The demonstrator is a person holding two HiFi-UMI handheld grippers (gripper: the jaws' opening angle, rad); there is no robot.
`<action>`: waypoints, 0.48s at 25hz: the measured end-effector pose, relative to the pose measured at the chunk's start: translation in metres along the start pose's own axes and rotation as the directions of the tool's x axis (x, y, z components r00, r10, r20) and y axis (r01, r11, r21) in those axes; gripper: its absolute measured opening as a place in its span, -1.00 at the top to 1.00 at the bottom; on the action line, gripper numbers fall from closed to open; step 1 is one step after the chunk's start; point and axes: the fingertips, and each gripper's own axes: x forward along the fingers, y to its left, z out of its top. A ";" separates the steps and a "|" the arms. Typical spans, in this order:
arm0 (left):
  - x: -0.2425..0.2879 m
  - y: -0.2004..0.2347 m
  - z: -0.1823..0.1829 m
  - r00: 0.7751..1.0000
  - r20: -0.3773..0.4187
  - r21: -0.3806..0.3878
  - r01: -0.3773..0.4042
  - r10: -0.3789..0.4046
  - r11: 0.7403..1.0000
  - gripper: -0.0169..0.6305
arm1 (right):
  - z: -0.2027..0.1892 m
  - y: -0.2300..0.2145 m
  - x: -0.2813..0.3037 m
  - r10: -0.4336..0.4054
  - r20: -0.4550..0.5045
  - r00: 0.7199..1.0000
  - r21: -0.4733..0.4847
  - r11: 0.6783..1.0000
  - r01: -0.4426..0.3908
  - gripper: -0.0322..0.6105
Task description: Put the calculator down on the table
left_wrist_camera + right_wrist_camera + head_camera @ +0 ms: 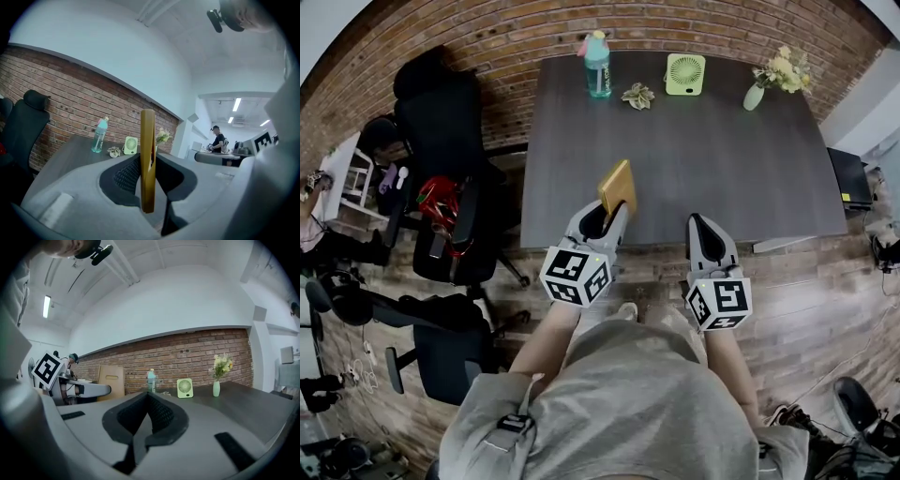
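Left gripper (607,214) is clamped on the gold calculator (618,187), held on edge above the near rim of the table (703,159); right gripper (698,225) is shut, empty. It should be carried further in, laid flat, then released

Far ahead of you, a teal water bottle (597,64) stands upright close to a brick wall (441,28). To its right, in a loose row, sit a small leafy ornament (638,96), a pale green desk fan (685,74) and a vase of yellow flowers (754,97). On your left, black office chairs (441,131) crowd together, one holding something red (438,200). A wood-plank floor (806,281) lies beneath you.
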 end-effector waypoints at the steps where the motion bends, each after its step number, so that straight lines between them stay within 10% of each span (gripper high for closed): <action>1: 0.004 -0.001 0.000 1.000 -0.004 0.002 0.004 -0.004 1.000 0.68 | 0.000 -0.002 0.001 -0.002 0.000 1.000 0.001 1.000 0.002 0.89; 12: 0.064 -0.007 -0.026 0.998 -0.060 -0.029 0.035 -0.036 0.999 0.68 | -0.020 -0.040 0.023 0.001 -0.029 1.000 0.010 1.000 0.000 0.89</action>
